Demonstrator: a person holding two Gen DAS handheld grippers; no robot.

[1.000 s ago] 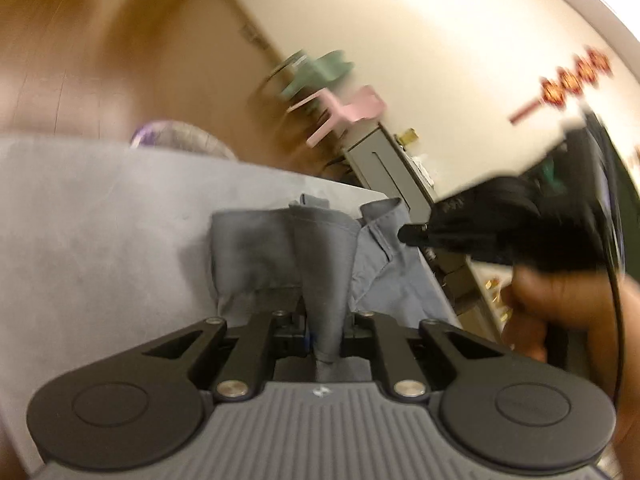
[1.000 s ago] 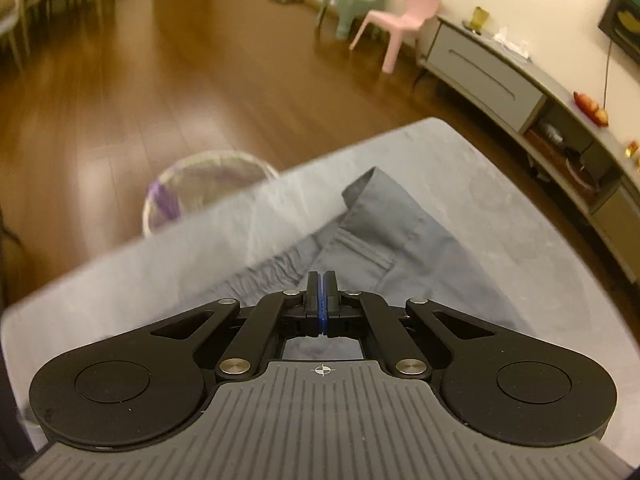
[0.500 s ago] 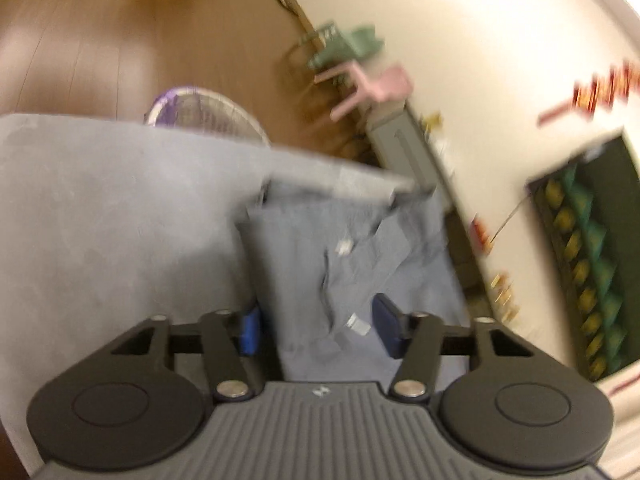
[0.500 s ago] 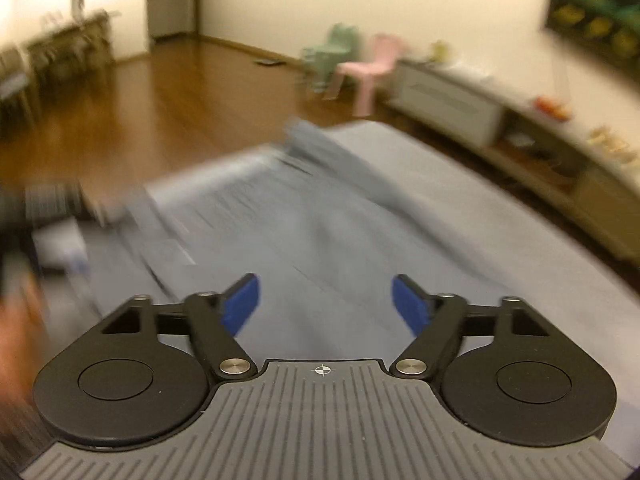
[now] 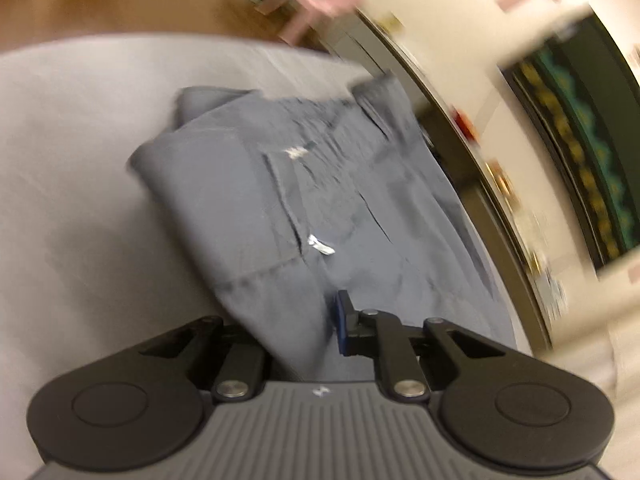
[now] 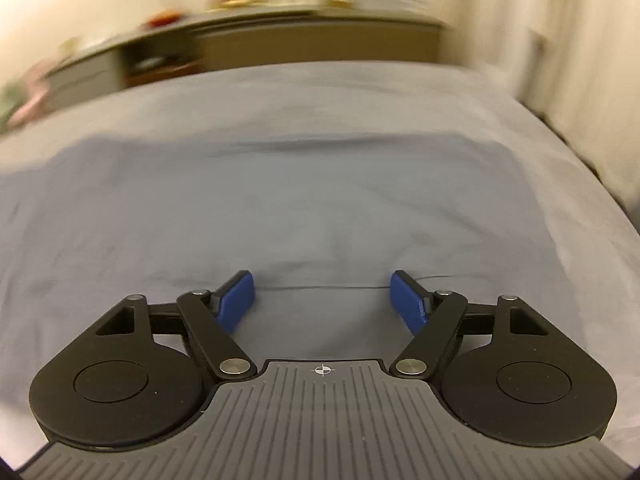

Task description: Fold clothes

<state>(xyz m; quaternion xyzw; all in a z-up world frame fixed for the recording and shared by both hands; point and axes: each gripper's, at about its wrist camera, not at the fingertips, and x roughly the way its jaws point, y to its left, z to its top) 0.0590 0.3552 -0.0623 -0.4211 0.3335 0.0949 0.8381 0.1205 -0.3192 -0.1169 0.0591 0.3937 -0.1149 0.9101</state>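
A pair of grey trousers [image 5: 320, 200] lies spread on the pale grey bed cover [image 5: 80, 160], its gathered waistband at the far end. My left gripper [image 5: 300, 324] is at the near end. Its jaws are closing on a raised fold of the cloth, which fills the gap and hides the left finger. The blue right pad [image 5: 342, 320] presses the fold. In the right wrist view the same garment [image 6: 280, 200] lies flat as a darker patch. My right gripper [image 6: 322, 292] hovers over a hem line with its jaws wide and slightly closing, and no cloth is between them.
A long low cabinet [image 6: 320, 40] with small items on top runs along the wall beyond the bed. A pink chair [image 5: 316, 4] stands on the wooden floor. A dark panel [image 5: 580, 140] hangs on the wall. The bed edge [image 6: 580, 160] drops away at the right.
The left gripper let go of the hanging cloth, opened, then closed on a fold of the trousers, which now lie flat. The right gripper opened and swung far along the bed to another part of them.
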